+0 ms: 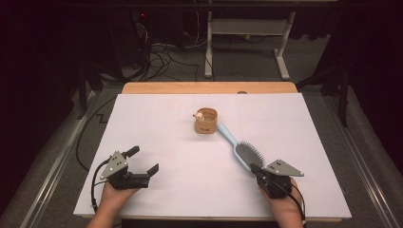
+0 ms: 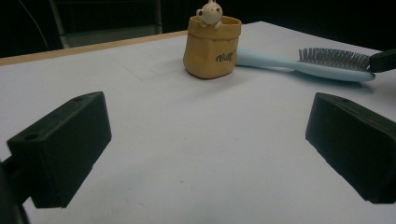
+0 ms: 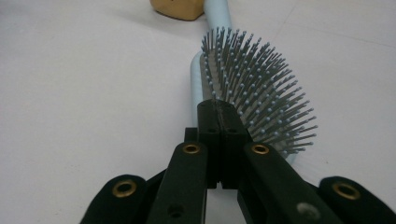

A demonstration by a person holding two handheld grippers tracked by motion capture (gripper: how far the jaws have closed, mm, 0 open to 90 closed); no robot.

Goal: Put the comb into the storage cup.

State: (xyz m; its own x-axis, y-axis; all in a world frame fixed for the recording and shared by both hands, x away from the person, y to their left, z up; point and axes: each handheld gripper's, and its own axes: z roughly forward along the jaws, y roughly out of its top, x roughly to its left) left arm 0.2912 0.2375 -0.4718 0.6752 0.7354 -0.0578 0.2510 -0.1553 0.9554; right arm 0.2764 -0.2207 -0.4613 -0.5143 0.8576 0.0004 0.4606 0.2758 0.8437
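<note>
Hovering with jaws pressed together, the right gripper [image 1: 257, 169] is sitting at the hairbrush [image 1: 247, 155] lying beside the tan pouch [image 1: 206, 121], so it's needing to spread wide before pinching, while the left gripper [image 1: 142, 160] is idling apart.

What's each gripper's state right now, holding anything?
Left gripper: open, empty, above the table.
Right gripper: shut, holding nothing, tips at the hairbrush head.

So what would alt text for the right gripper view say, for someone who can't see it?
A black claw with its two jaws shut together rests at the head of a light blue hairbrush that lies bristles-up on a white table. The brush handle runs away toward a tan pouch at the top edge.
</note>
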